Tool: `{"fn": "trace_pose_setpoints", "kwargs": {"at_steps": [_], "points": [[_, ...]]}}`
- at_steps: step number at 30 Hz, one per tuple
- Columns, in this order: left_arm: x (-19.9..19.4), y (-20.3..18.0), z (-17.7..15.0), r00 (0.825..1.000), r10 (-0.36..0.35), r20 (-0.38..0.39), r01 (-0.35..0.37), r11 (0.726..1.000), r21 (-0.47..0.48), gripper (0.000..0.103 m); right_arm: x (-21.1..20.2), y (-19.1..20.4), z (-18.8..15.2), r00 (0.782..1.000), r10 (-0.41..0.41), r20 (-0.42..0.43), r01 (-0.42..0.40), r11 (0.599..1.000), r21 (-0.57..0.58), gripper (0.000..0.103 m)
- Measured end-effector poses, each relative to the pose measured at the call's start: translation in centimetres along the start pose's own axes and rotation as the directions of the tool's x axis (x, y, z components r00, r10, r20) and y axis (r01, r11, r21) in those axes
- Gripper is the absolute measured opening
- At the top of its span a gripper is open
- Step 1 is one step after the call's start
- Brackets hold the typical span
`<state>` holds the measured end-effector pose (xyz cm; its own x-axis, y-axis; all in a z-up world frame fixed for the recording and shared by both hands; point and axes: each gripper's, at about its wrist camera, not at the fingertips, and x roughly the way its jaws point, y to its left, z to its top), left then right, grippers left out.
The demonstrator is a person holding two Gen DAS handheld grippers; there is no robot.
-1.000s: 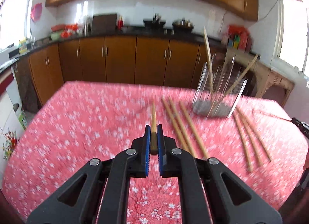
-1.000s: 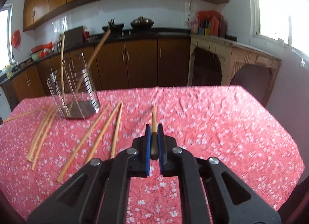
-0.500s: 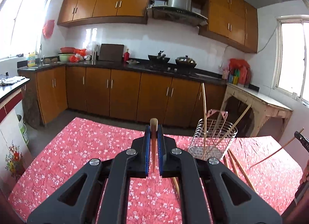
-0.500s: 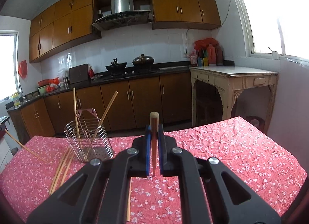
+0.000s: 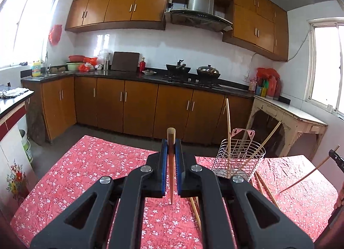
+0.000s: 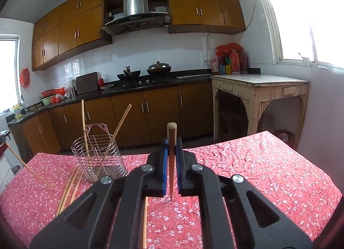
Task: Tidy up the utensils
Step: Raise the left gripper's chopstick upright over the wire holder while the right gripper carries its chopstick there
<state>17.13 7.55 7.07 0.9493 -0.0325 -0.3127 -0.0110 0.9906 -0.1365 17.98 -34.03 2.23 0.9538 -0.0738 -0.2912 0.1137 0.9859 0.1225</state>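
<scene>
While each gripper is clenched on one chopstick, I hold both sticks lifted above the desk (image 5: 90, 163): my left gripper (image 5: 171, 163) pinches its chopstick (image 5: 171, 141) near the thick end, tip hanging down, and my right gripper (image 6: 171, 161) grips its chopstick (image 6: 171, 139) the same way. The sticks look light, stiff and smooth, so a grip close to the thick end should keep them from swivelling. A wire basket (image 5: 238, 161) stands on the desk, two sticks upright in it. More chopsticks (image 6: 71, 184) lie flat just beside the basket.
</scene>
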Motion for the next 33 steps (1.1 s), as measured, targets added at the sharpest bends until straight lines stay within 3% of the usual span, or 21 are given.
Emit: {"fn": "trace_pose_setpoints", "kwargs": {"at_steps": [4, 9, 13, 17, 24, 30, 33], "points": [[0.8, -0.4, 1.6, 1.000, 0.006, 0.009, -0.006, 1.000, 0.009, 0.007, -0.1, 0.5, 2.0, 1.000, 0.010, 0.023, -0.010, 1.000, 0.013, 0.008], [0.8, -1.8, 5.3, 0.998, -0.006, 0.066, 0.004, 1.000, 0.028, 0.007, -1.7, 2.0, 7.3, 0.990, 0.084, 0.114, -0.087, 0.996, 0.019, 0.008], [0.9, -4.2, 8.9, 0.992, -0.049, 0.120, 0.044, 0.998, 0.037, 0.007, -2.2, 3.7, 11.4, 0.967, 0.191, 0.166, -0.201, 0.979, 0.045, 0.008], [1.7, -6.3, 11.7, 0.983, -0.085, 0.162, 0.084, 0.996, 0.012, 0.007, -0.4, 6.6, 13.8, 0.950, 0.250, 0.190, -0.259, 0.965, 0.025, 0.008], [4.5, -9.4, 13.3, 0.962, -0.059, 0.265, 0.073, 0.996, -0.043, 0.007, 4.6, 10.5, 14.2, 0.937, 0.297, 0.183, -0.303, 0.953, 0.006, 0.008], [8.1, -10.3, 11.8, 0.973, -0.066, 0.220, 0.087, 0.992, -0.089, 0.007, 8.3, 11.7, 12.5, 0.945, 0.301, 0.125, -0.306, 0.952, 0.018, 0.008], [9.2, -10.7, 10.6, 0.979, -0.054, 0.196, 0.068, 0.995, -0.067, 0.007, 9.5, 11.7, 11.8, 0.947, 0.305, 0.100, -0.308, 0.951, 0.016, 0.008]]}}
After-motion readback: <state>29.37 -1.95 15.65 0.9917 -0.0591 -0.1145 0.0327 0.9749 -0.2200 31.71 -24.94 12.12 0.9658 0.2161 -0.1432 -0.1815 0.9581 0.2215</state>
